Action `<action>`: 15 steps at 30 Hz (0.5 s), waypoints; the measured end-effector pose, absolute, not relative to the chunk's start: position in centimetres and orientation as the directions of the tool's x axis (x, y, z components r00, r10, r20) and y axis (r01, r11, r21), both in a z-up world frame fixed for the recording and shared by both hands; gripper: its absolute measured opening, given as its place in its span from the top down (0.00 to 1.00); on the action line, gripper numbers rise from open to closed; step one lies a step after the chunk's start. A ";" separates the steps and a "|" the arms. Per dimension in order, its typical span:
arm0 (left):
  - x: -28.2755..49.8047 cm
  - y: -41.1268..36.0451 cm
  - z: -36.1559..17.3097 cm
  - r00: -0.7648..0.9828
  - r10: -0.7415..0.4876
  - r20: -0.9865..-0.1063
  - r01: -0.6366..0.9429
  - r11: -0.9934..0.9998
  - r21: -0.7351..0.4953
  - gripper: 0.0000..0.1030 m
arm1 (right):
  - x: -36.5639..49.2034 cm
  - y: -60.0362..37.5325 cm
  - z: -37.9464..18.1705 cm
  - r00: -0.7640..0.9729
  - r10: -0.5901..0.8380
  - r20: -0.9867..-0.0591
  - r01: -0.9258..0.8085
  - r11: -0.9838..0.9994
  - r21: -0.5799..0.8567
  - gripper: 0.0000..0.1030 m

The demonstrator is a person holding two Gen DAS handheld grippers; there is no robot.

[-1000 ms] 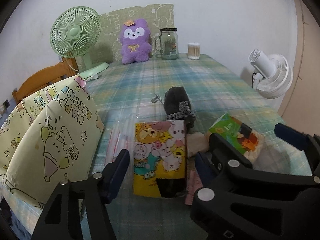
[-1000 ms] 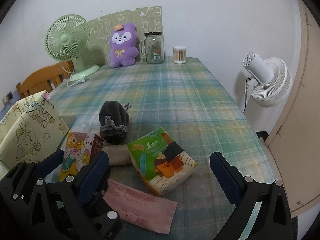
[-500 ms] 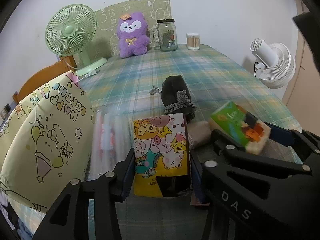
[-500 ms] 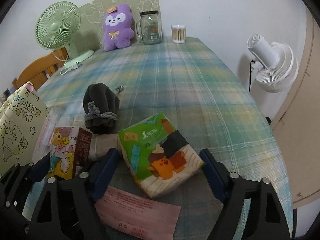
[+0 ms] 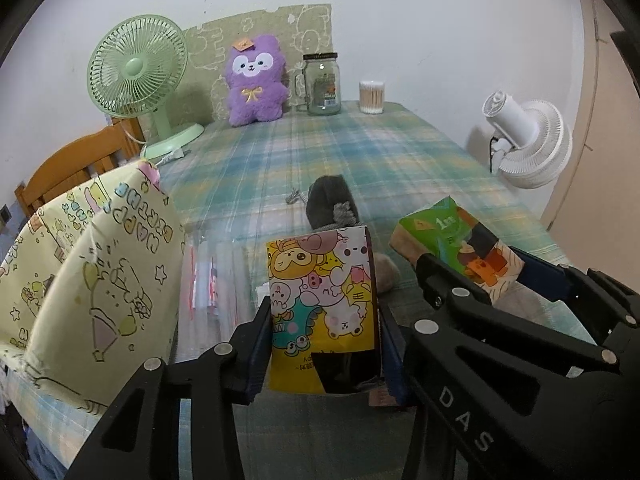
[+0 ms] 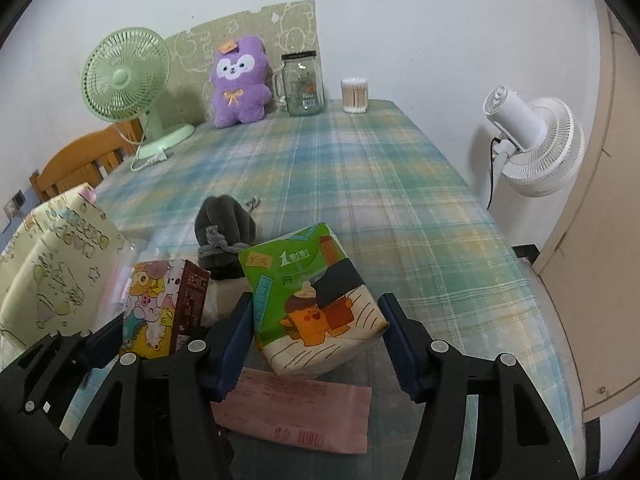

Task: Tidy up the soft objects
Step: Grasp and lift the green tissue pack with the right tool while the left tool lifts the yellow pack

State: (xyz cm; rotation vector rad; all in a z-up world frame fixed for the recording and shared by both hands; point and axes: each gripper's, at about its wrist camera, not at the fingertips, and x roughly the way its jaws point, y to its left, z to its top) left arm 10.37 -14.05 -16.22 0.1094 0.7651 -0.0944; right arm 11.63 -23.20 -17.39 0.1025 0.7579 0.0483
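The cartoon pack (image 5: 322, 312) stands upright, long axis vertical, printed face toward the camera, clamped between the left gripper (image 5: 324, 346) pads. Right of it, the green tissue pack (image 6: 316, 300), soft and crinkly, tilts up, squeezed in the right gripper (image 6: 318, 344). Behind it lies a grey pouch (image 6: 224, 232).

Left gripper (image 5: 325, 346), right gripper (image 6: 318, 344): black frames, silver screws, navy blue pads, white "DAS" lettering.
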 end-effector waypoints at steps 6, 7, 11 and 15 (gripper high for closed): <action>9.3 -14.0 -14.5 0.736 -0.075 -0.673 0.145 0.988 0.048 0.53 | 10.2 -23.2 -15.3 0.751 0.059 -0.657 0.014 0.994 0.105 0.37; 9.0 -14.0 -14.1 0.738 -0.082 -0.669 0.150 0.988 0.045 0.53 | 10.0 -23.1 -15.0 0.754 0.056 -0.654 0.017 0.994 0.104 0.37; 8.3 -14.1 -12.9 0.749 -0.107 -0.653 0.173 0.984 0.038 0.53 | 9.1 -23.2 -13.7 0.768 0.044 -0.639 0.029 0.994 0.103 0.37; 7.7 -13.9 -11.7 0.757 -0.127 -0.640 0.189 0.981 0.029 0.53 | 8.1 -23.2 -12.4 0.783 0.034 -0.621 0.039 0.994 0.104 0.37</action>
